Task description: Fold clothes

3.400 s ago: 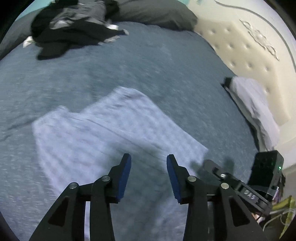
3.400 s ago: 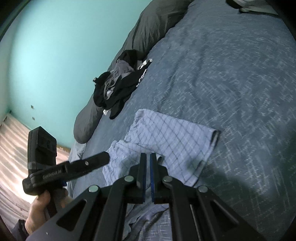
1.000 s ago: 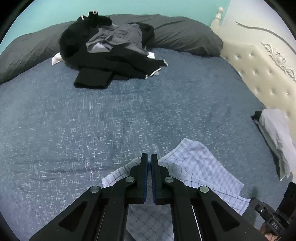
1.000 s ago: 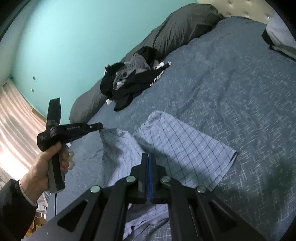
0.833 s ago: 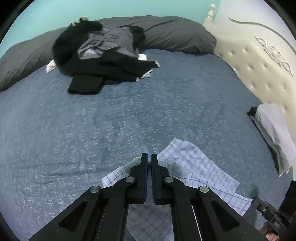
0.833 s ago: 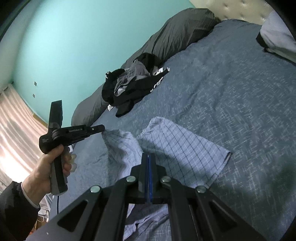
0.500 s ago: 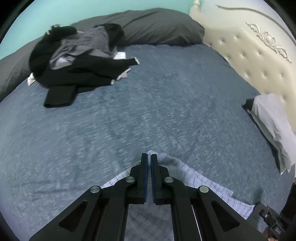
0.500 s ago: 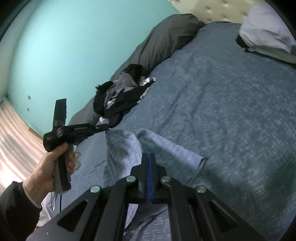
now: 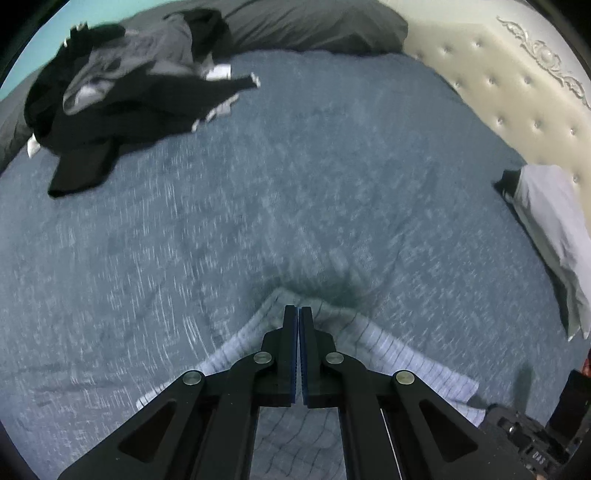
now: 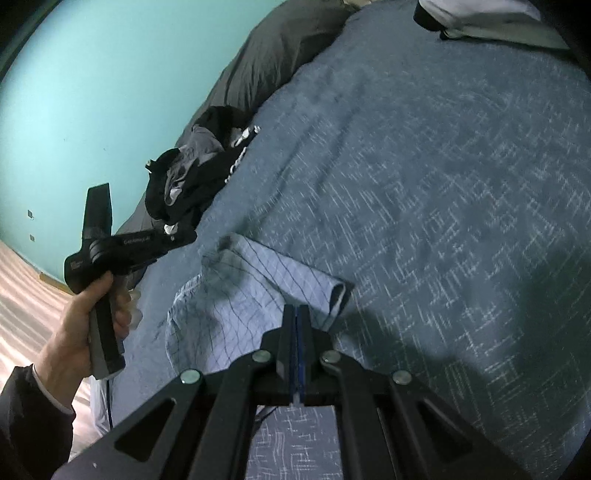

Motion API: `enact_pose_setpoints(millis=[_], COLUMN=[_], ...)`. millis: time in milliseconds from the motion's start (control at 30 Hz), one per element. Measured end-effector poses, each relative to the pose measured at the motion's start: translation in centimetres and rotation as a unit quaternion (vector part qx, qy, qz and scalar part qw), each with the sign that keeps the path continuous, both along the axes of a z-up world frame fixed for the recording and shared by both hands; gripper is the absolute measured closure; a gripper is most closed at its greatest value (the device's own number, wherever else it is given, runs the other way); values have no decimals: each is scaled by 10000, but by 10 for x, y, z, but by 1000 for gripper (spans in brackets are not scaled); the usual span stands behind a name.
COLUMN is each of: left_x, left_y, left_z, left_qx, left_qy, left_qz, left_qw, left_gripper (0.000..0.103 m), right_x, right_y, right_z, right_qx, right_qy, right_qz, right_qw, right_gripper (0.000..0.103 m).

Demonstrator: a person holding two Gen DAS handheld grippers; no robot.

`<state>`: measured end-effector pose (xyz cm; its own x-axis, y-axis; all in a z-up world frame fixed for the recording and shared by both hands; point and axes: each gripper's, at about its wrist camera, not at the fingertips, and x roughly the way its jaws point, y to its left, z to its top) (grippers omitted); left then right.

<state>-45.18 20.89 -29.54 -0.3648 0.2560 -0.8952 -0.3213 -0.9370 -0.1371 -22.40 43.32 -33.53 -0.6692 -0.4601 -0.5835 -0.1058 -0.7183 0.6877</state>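
The left gripper [image 9: 298,308] was clenched, its blue-padded fingers [image 9: 292,332] pressed together on an edge of the checked cloth [image 9: 373,341], which spread out below and to either side of them. The right gripper [image 10: 296,308] was clamped the same way, and whether fabric sat between its pads could not be told; the pale blue checked garment lay just beyond and to the left of its tips, doubled over itself on the near part of the blue bedspread [image 10: 443,184]. Seen from the right wrist camera, a hand [image 10: 79,332] in a dark sleeve [image 10: 26,417] gripped the handle of the left gripper beside the cloth's left edge.

Farther up the bedspread, well apart from the checked cloth, a heap of black and grey clothes [image 9: 122,88] lay against a long dark grey pillow [image 9: 314,26]. To the right, a folded pale garment on a dark one [image 9: 550,221] rested near the cream tufted headboard [image 9: 517,85]. A turquoise wall [image 10: 110,92] stood behind the pillows.
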Motion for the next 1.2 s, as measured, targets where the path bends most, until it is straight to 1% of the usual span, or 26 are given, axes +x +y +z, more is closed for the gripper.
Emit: enact_pose_setpoints(millis=[67,133,200,300,400,533,567,600,700,933,1033,1200], left_x=[2,3,2,0,-1,-2,-2,-2,-1,-1,-7,-16], left_y=[-2,-3,-5,-7,-9,-7,-7,-7,-8,-12,-10,-1], left_z=[-5,-10,-15,-19,-22,-26,-26,-27,-22,10,17,5], left_qx=[-41,-79,-104,-57,57,40,55,76,109,222,202,242], left_qy=[-37,-71,-99,-145,-194,-192,-202,-206,-118,305,369,202], left_qz=[-9,17,55,112,109,65,69,76,91,191,168,124], left_qw=[10000,9999,9999,9998,9997,9998,9998,9997,9998,9991,9990,9994], left_gripper=[102,99,90,81,78,79,82,88,95,96,96,96], right_x=[0,1,0,-1,-2,-3,-3,-3,-3,-1,0,-3], right_y=[-1,-2,-1,0,-1,0,0,1,1,4,6,12], right_z=[2,4,3,1,1,0,0,0,0,2,4,-2], right_qx=[21,41,17,-32,-39,-72,-76,-80,-71,-63,-34,-90], right_qy=[32,56,21,-4,5,-10,-10,-9,-6,44,89,21], right_qz=[24,39,34,24,49,58,57,53,46,-7,-51,-158], right_qw=[10000,10000,10000,10000,10000,10000,10000,10000,10000,10000,9999,9998], right_gripper=[102,102,102,102,102,102,102,102,102,102,102,102])
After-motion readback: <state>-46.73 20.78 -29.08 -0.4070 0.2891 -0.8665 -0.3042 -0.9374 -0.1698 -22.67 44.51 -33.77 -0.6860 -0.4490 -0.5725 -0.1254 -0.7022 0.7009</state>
